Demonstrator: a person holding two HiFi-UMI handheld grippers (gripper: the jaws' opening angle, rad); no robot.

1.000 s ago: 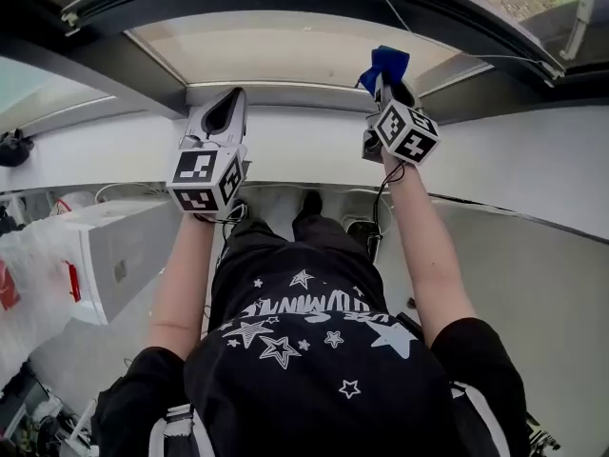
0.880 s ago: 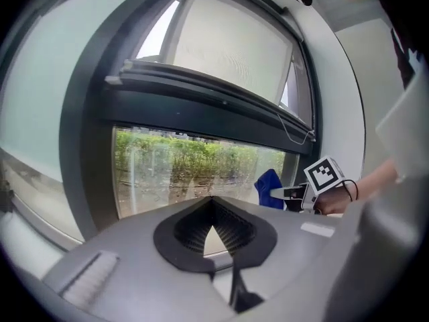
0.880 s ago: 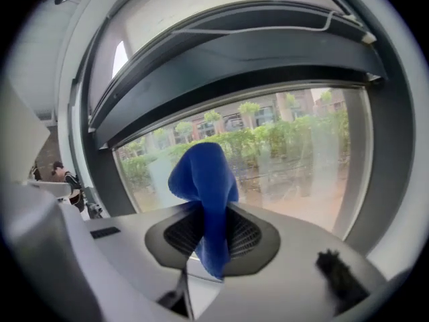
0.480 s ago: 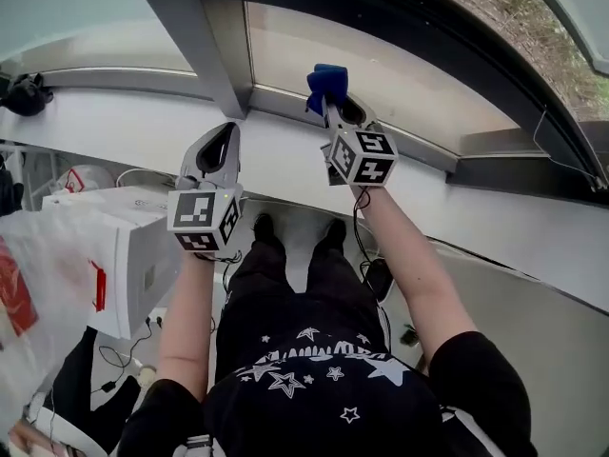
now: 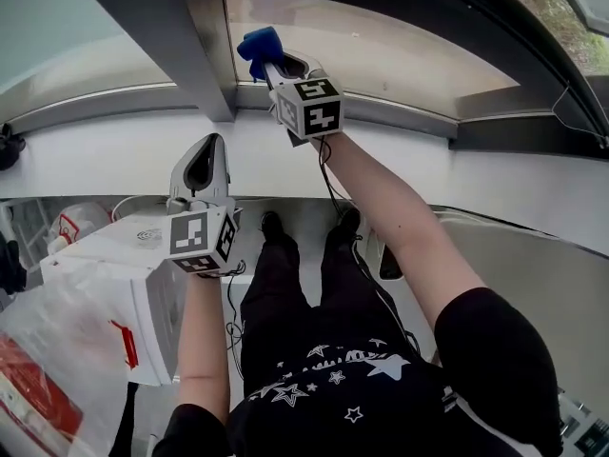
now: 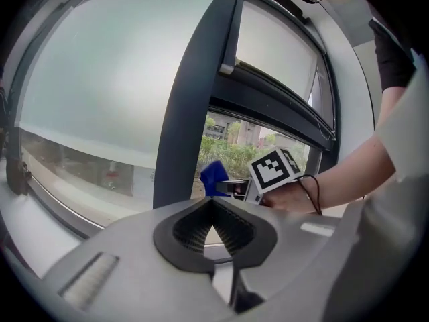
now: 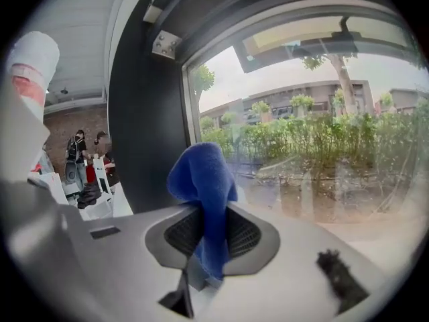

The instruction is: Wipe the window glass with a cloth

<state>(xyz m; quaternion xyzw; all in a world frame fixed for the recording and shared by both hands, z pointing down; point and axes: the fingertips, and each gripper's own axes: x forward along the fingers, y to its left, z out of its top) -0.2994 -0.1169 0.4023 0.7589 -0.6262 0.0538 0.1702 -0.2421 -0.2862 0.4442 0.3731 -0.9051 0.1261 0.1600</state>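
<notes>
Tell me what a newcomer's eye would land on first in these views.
The bright blue cloth stands out first, clamped upright in the right gripper, which is raised close to the window glass just beside the dark frame post. Next is the left gripper, lower down over the white sill, with its jaw tips together and nothing between them.

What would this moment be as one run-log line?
right gripper: shut on blue cloth, at window glass beside dark frame post | left gripper: shut, empty, over white sill | cloth-glass contact: unclear
</notes>
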